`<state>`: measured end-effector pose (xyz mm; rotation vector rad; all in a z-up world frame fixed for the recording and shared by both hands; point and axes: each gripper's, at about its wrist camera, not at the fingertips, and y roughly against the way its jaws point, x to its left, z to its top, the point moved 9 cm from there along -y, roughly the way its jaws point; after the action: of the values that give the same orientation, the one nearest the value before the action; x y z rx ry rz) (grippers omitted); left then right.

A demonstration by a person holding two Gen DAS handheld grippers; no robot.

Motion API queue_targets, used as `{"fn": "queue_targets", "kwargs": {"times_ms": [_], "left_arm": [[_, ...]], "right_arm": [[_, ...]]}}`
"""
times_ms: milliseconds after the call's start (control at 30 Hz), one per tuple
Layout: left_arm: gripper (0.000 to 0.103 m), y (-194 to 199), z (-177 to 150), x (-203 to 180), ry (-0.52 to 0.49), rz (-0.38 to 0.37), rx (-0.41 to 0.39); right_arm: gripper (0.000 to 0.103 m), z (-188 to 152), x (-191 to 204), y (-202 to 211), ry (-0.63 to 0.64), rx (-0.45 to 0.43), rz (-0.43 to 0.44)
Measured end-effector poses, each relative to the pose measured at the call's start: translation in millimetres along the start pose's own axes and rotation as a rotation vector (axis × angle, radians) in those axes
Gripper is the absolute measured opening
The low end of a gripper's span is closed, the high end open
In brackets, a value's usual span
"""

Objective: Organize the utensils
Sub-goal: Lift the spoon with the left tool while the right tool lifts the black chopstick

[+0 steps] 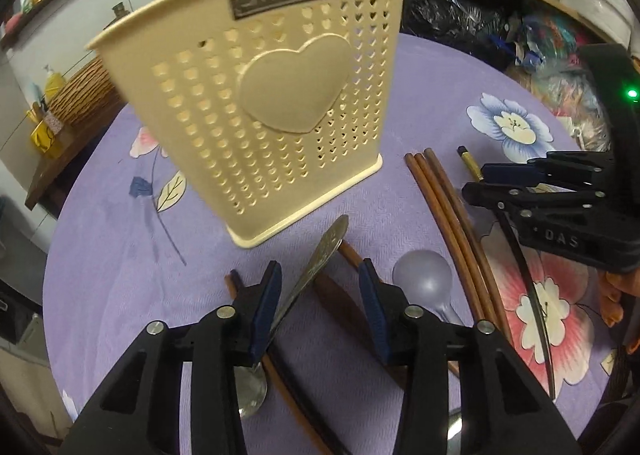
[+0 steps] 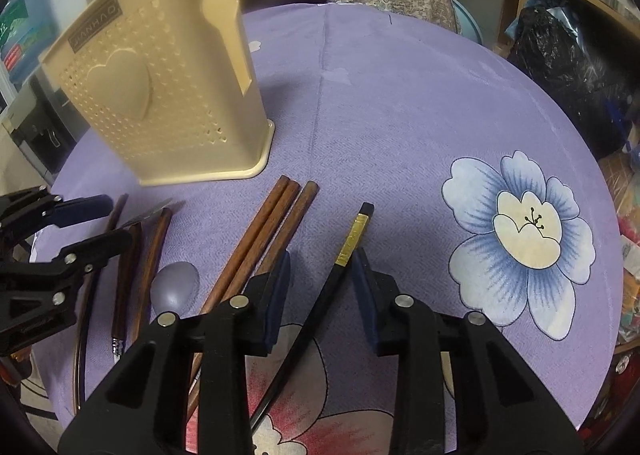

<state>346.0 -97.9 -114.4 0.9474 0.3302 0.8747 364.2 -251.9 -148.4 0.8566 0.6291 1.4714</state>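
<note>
A cream perforated utensil holder stands on the purple floral tablecloth. My left gripper is open just in front of it. A metal spoon lies between its fingers, handle leaning on the left pad, bowl under the gripper. My right gripper is open too, straddling a black chopstick with a gold band that lies on the cloth. Three brown chopsticks lie side by side between the two grippers, with a lilac plastic spoon beside them.
More brown chopsticks lie crossed under the left gripper. The right gripper shows at the right edge of the left wrist view. Shelves with bags and jars ring the table's far side, and a black bag sits at the right.
</note>
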Motion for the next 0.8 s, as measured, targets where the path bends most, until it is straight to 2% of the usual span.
{"fn": "queue_targets", "kwargs": {"times_ms": [167,333,467,500,533,633,800], "left_arm": [[0.029,-15,3,-7,-0.064,0.047,0.033],[0.018,-22,6,-8,-0.076,0.069,0.043],[0.015,-29,11,-14,-0.093,0.100,0.040],[0.014,-30,13,-16,-0.103,0.111,0.037],[0.013,-31,15,-17,-0.115,0.128,0.033],[0.009,-30,21,-17,-0.104,0.137,0.018],[0.006,-15,28,-8,-0.063,0.147,-0.025]], "right_arm": [[0.033,-3,0,2,-0.002,-0.003,0.011],[0.033,-1,-1,1,-0.012,0.006,0.007],[0.033,2,-2,-1,-0.023,0.012,-0.001],[0.032,4,-2,-2,-0.029,0.014,0.000],[0.024,5,-3,-3,-0.038,0.016,-0.004],[0.012,9,-10,-5,-0.074,0.015,0.002],[0.012,10,-12,-6,-0.087,0.015,0.026]]}}
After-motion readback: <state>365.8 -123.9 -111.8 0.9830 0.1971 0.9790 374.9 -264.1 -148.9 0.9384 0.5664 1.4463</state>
